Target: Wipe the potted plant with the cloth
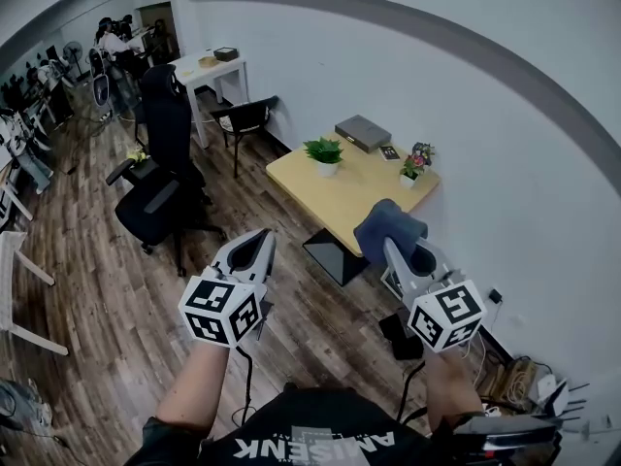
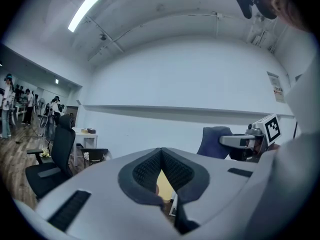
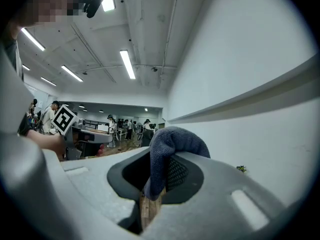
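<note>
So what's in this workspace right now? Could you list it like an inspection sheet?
Surface: yellow table, wiping not yet begun.
Job's things: plant on table; cloth in right gripper.
Clutter: grey box, flower pot on table.
Grippers: left gripper shut, empty; right shut on cloth; both away from table.
Cables: a cable hangs below each gripper; tangle by wall.
Surroundings: black chair, wooden floor, people far off.

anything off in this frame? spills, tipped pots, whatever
Nothing stands out. The green leafy potted plant and the small flowering pot both stand upright on the yellow wooden table, nothing spilled. The blue-grey cloth is clamped in the right tool, draped over its tip.
</note>
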`<action>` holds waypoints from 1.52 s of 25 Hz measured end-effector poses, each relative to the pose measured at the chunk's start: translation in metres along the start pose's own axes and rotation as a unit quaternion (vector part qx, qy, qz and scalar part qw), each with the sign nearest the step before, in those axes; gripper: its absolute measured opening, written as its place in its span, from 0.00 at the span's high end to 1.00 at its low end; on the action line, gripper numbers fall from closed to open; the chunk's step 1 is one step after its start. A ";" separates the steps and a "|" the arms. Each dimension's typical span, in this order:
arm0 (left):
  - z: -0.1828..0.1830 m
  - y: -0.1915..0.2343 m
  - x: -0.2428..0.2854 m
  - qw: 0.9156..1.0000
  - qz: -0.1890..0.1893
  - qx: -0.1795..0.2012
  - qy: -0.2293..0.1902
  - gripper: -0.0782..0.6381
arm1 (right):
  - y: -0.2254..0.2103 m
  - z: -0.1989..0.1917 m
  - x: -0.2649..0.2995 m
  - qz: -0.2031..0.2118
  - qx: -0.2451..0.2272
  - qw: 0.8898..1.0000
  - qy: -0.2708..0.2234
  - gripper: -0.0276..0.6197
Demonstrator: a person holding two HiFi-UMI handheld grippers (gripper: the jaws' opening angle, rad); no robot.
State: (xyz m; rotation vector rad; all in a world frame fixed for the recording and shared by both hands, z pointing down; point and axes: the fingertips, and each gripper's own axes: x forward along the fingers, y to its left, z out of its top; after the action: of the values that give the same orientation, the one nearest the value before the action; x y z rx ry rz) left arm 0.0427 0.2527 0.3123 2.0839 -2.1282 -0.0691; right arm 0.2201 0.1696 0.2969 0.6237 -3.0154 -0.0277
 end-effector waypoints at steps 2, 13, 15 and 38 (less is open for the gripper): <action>-0.003 0.009 0.001 1.000 -0.007 -0.005 0.000 0.89 | 0.002 -0.004 0.008 -0.007 0.003 1.000 0.000 0.90; -0.013 0.057 0.014 0.999 -0.003 -0.043 -0.007 0.89 | 0.003 -0.012 0.059 0.009 0.006 1.000 0.007 0.90; -0.010 0.070 0.023 0.999 0.007 -0.042 -0.008 0.89 | 0.001 -0.013 0.078 0.021 0.007 1.000 0.005 0.90; 0.044 0.174 0.237 0.997 0.075 -0.010 0.008 0.89 | -0.183 0.013 0.275 0.057 0.023 0.998 -0.019 0.90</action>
State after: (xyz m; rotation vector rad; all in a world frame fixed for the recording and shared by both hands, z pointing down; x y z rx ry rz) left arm -0.1397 0.0177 0.3145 1.9002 -2.2569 -0.0549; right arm 0.0403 -0.1076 0.2937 0.4583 -3.0913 0.0360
